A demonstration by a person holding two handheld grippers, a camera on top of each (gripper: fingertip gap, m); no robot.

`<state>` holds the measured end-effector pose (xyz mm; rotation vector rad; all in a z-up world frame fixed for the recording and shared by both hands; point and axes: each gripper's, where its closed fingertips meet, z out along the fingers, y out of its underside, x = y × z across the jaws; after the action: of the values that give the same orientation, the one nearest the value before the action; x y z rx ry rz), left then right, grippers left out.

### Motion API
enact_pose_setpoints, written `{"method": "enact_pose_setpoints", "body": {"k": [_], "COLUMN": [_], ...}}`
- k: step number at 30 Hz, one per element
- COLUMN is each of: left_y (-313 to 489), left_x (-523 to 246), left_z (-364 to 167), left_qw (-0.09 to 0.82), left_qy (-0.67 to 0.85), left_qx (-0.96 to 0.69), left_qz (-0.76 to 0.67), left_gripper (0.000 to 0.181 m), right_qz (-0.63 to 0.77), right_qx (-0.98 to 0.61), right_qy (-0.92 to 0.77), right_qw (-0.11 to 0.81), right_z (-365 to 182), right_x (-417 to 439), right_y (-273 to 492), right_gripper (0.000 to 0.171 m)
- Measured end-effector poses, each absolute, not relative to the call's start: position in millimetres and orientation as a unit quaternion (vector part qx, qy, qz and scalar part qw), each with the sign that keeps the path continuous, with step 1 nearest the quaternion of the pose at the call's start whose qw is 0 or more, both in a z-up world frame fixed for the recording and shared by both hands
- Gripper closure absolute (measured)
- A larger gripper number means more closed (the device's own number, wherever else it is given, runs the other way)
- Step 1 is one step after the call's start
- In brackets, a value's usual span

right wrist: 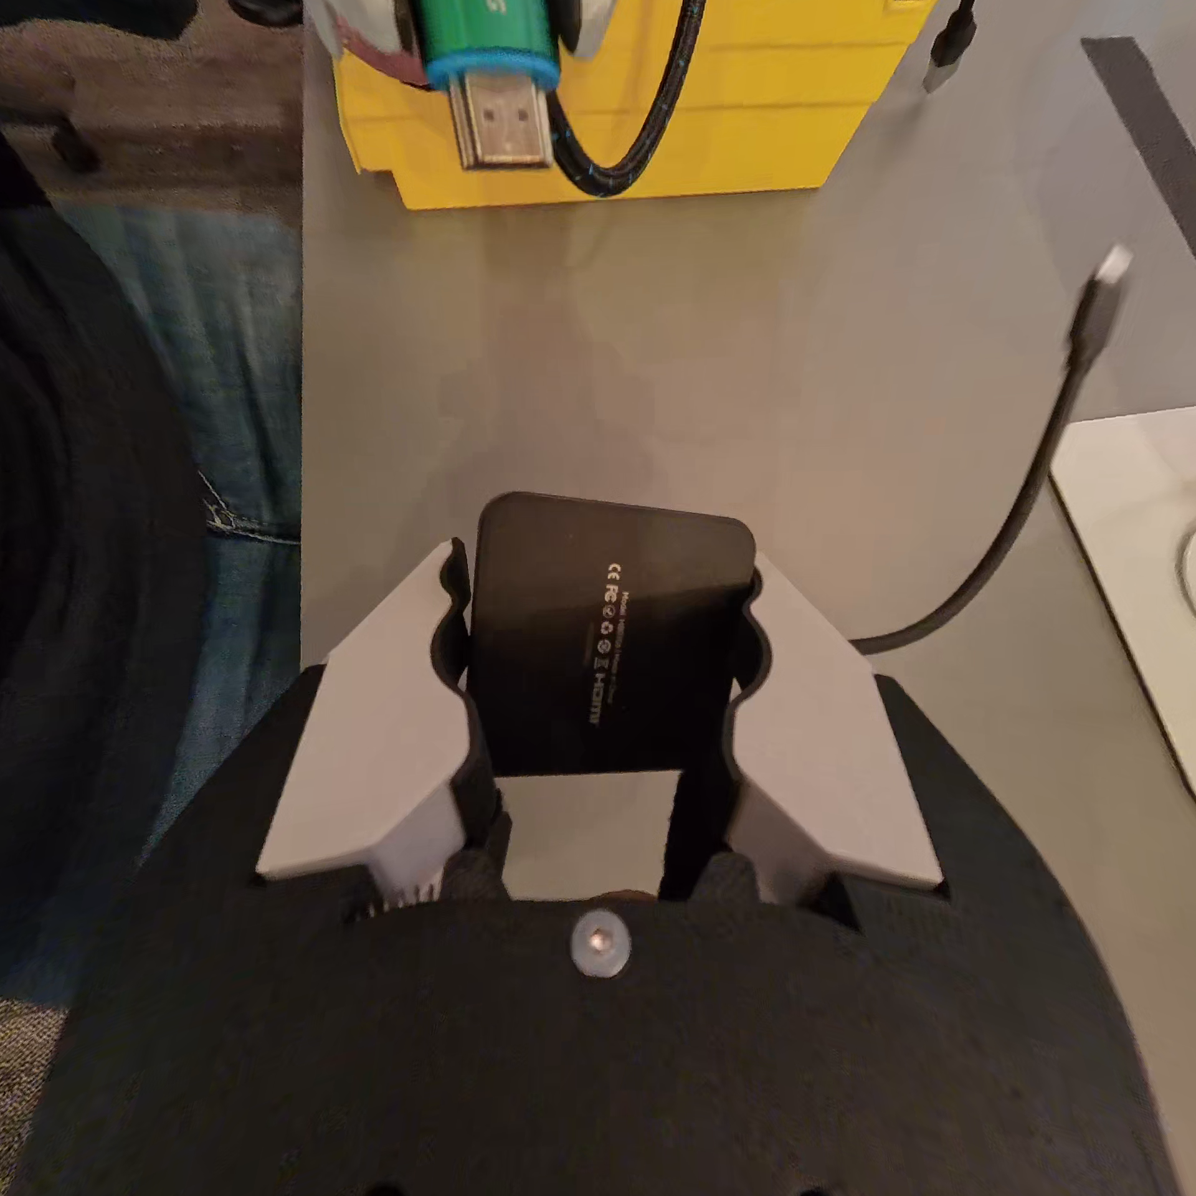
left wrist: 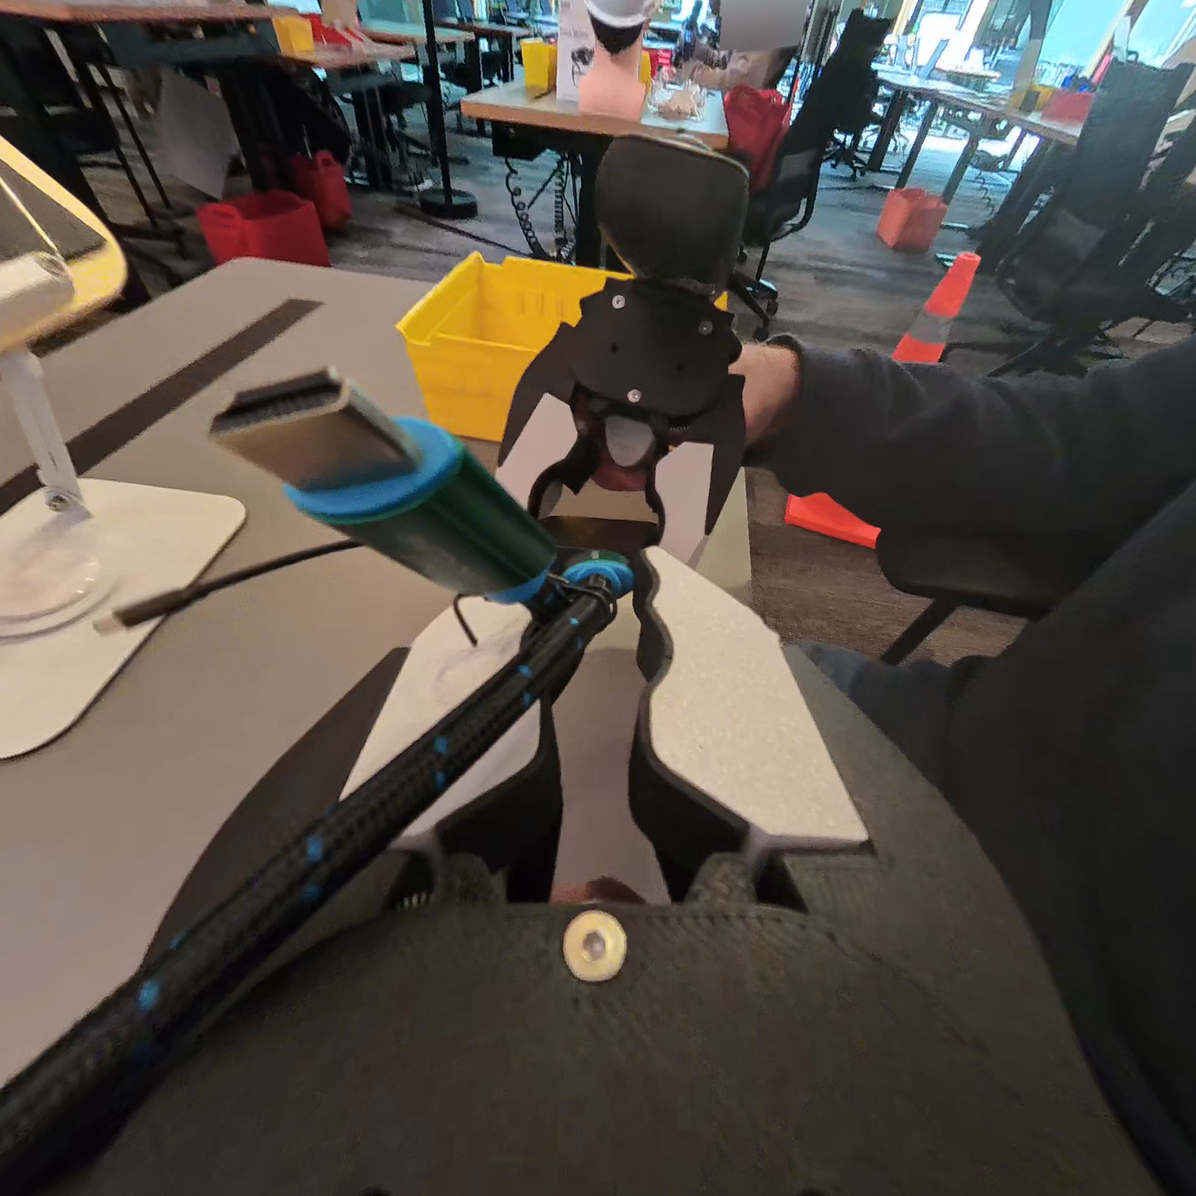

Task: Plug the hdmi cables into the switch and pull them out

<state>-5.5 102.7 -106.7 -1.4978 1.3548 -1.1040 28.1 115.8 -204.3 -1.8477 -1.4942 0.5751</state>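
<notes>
Holding the black switch (right wrist: 611,637) between its two grey fingers (right wrist: 382,731), my right gripper (right wrist: 608,582) clamps the flat box by its side edges, the printed face turned toward the camera and the box a little tilted. In the left wrist view I see this same gripper (left wrist: 621,518) from the front, with a person's hand (left wrist: 767,395) in a dark sleeve (left wrist: 971,453) behind it, and only a thin dark edge of the switch (left wrist: 598,527) shows between its tips.

My left gripper (left wrist: 592,582) is nearly closed on the hdmi cable, pinching it just behind the green plug body (left wrist: 446,524), where a blue collar sits. The metal connector (left wrist: 310,430) sticks out up and to the left of the switch, bare and apart from it, not inserted. The braided black cable (left wrist: 362,822), flecked with blue, runs back down across the left finger. From the right wrist view the plug (right wrist: 501,123) hangs above the switch with its metal end pointing down toward it, well apart, and the cable (right wrist: 641,129) loops beside it.

Beyond the switch a yellow bin (right wrist: 647,129) stands on the grey worktop (right wrist: 647,356). To the right of the switch in that view a thinner black cable (right wrist: 1009,518) curves up off the worktop with its free end loose, next to a white base plate (right wrist: 1132,550). In the left wrist view that plate (left wrist: 129,582) carries a white stand (left wrist: 35,414), left of the switch.
</notes>
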Motion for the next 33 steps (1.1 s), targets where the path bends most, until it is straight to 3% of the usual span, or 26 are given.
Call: {"method": "enact_pose_setpoints", "body": {"k": [20, 29, 33], "left_y": [88, 102, 104], "left_x": [1, -5, -10], "left_z": [-258, -263, -268], "left_qw": [0.084, 0.083, 0.072], "left_qy": [0.526, 0.491, 0.491], "left_qx": [-0.768, -0.794, -0.803], "left_qz": [-0.355, -0.348, -0.331], "left_gripper": [0.158, 0.134, 0.11], "right_qz": [0.214, 0.208, 0.206], "right_qx": [-0.743, -0.75, -0.752], "right_qy": [-0.552, -0.56, -0.564], "right_qw": [0.312, 0.285, 0.271], "right_z": [-225, -239, -245], "right_x": [45, 43, 42], "right_y": [121, 117, 115], "right_gripper": [0.091, 0.09, 0.09]}}
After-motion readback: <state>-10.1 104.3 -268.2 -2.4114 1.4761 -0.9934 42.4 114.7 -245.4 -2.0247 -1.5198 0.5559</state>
